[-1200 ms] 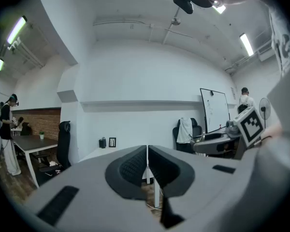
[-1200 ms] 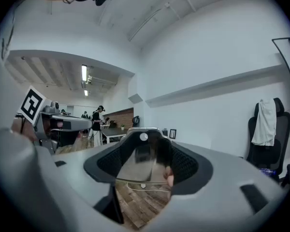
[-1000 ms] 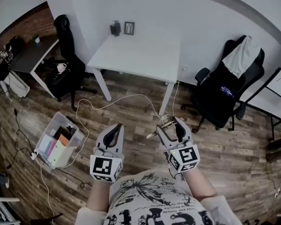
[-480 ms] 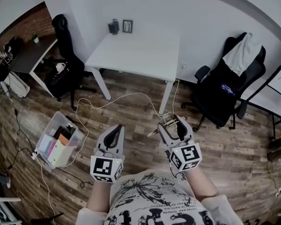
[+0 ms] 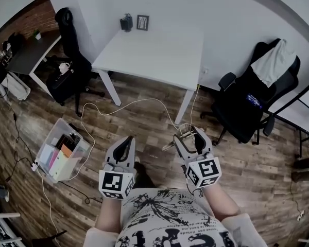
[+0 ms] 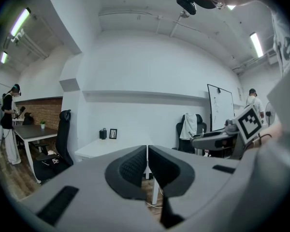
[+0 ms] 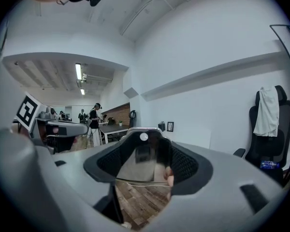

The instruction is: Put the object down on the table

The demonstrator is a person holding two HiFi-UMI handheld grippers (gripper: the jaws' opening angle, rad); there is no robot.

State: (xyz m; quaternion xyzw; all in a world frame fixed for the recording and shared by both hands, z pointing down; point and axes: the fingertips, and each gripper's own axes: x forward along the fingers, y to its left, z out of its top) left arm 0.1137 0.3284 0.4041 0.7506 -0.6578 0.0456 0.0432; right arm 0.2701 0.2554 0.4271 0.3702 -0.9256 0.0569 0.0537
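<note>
Little changes: the right hand-held gripper (image 5: 188, 138) still clamps the shiny object (image 7: 142, 161), the left hand-held gripper (image 5: 126, 144) stays closed and empty, and the tabletop (image 5: 154, 50) lies well ahead.

Two handheld grippers: left gripper (image 5: 125, 142), right gripper (image 5: 188, 137). One shiny metal object (image 7: 140, 163). One white table (image 5: 154, 50), one picture frame (image 5: 142, 22). Two black office chairs: left chair (image 5: 67, 35), right chair (image 5: 247, 107). One clear storage bin (image 5: 48, 142). One dark desk (image 5: 26, 55). One white cable (image 5: 144, 103).
</note>
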